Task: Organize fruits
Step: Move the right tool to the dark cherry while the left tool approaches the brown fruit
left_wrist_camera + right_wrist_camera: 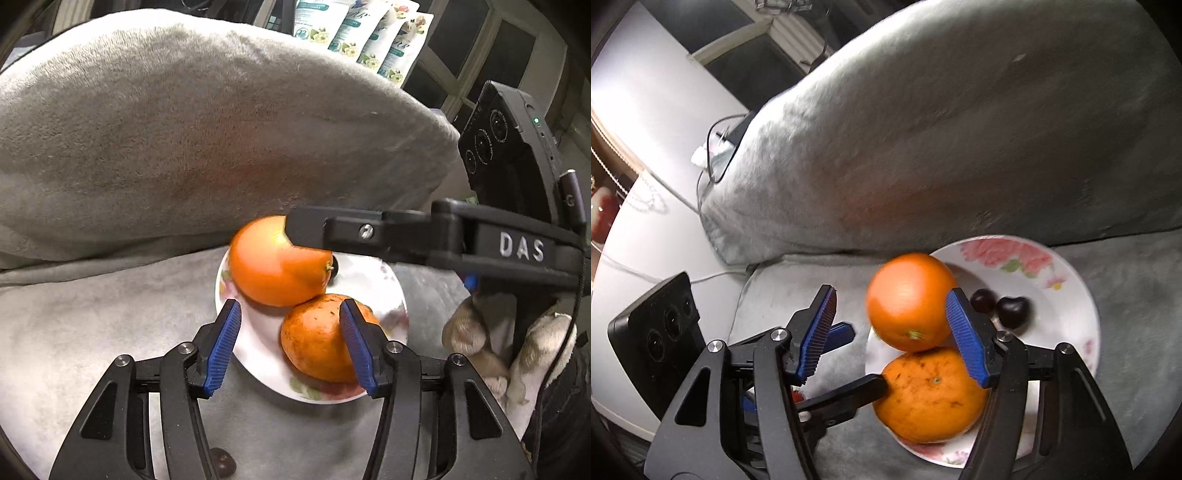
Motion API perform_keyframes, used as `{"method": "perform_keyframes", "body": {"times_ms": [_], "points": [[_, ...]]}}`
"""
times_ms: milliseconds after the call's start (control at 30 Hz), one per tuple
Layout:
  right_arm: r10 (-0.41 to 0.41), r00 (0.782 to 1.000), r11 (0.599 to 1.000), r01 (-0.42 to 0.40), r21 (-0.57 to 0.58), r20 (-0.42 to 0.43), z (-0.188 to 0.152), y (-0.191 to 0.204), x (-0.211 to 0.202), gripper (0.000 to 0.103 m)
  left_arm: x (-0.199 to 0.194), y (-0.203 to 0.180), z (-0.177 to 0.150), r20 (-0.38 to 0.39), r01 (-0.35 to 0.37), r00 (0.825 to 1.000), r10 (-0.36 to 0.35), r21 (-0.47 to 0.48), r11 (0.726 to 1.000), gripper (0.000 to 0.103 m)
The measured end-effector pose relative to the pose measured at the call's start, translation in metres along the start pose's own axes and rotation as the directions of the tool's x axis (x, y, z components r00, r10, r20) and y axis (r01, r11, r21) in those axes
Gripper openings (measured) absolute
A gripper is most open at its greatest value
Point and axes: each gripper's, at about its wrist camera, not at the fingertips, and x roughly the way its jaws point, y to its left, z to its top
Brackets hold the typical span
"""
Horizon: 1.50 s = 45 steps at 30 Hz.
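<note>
1. Two oranges are seen on a floral plate [1071,266] that rests on a grey blanket [110,332] beside a pillow [184,129]: a smooth orange [908,299] farther back and a speckled orange [931,398] nearer the cameras, touching each other. Two cherries [1001,306] lie on the plate behind them.
2. The left gripper [290,343] is held over the speckled orange, jaws apart; whether the pads press the fruit cannot be told.
3. The right gripper [890,336] is set at the smooth orange, jaws apart, the left pad clear of the peel.
4. Risk: both grippers are crowded into one spot, so a collision may be caused, or a fruit knocked off the plate.
5. Risk: the plate may be tipped on the soft blanket if a fruit is pushed.
6. Risk: the cherries may be rolled away by a shifted orange.
7. "DAS" is read on the right gripper's arm in the left view; the print on the pouches [362,33] behind is too small to read.
</note>
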Motion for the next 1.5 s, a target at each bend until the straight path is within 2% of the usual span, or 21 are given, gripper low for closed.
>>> {"method": "perform_keyframes", "body": {"times_ms": [133,333,667,733,800,833,933,1200,1500], "points": [[-0.002,1.0,0.999,0.001,0.033,0.026,0.001,-0.008,-0.012,0.066,-0.011,0.002,-0.005,0.007,0.002,1.0,-0.002,0.003,1.0,0.054],[-0.014,0.998,1.0,0.013,0.02,0.067,-0.006,-0.008,-0.034,0.066,-0.026,0.004,-0.01,0.022,-0.004,1.0,0.004,0.002,1.0,0.054],[-0.021,0.993,1.0,0.02,0.01,0.114,-0.03,0.002,-0.062,0.066,-0.068,0.015,-0.02,0.092,-0.025,0.995,0.026,-0.011,1.0,0.054],[-0.028,0.992,1.0,0.028,0.006,0.121,-0.035,0.004,-0.067,0.068,-0.078,0.015,-0.023,0.113,-0.031,0.993,0.031,-0.007,1.0,0.055],[-0.047,0.99,0.999,0.048,-0.004,0.133,-0.04,0.008,-0.071,0.077,-0.085,0.014,-0.026,0.136,-0.044,0.99,0.044,0.001,0.999,0.055],[-0.056,0.988,0.998,0.058,-0.009,0.142,-0.043,0.01,-0.073,0.079,-0.089,0.014,-0.028,0.151,-0.052,0.987,0.051,0.005,0.999,0.055],[-0.083,0.983,0.995,0.09,-0.033,0.164,-0.052,0.016,-0.08,0.081,-0.105,0.015,-0.034,0.182,-0.069,0.981,0.065,0.011,0.998,0.055],[-0.118,0.974,0.983,0.142,-0.115,0.192,-0.078,0.035,-0.089,0.081,-0.136,0.031,-0.061,0.209,-0.12,0.971,0.12,-0.013,0.993,0.056],[-0.151,0.972,0.944,0.196,-0.267,0.178,-0.118,0.071,-0.079,0.081,-0.15,0.058,-0.108,0.189,-0.199,0.96,0.208,-0.063,0.978,0.056]]}}
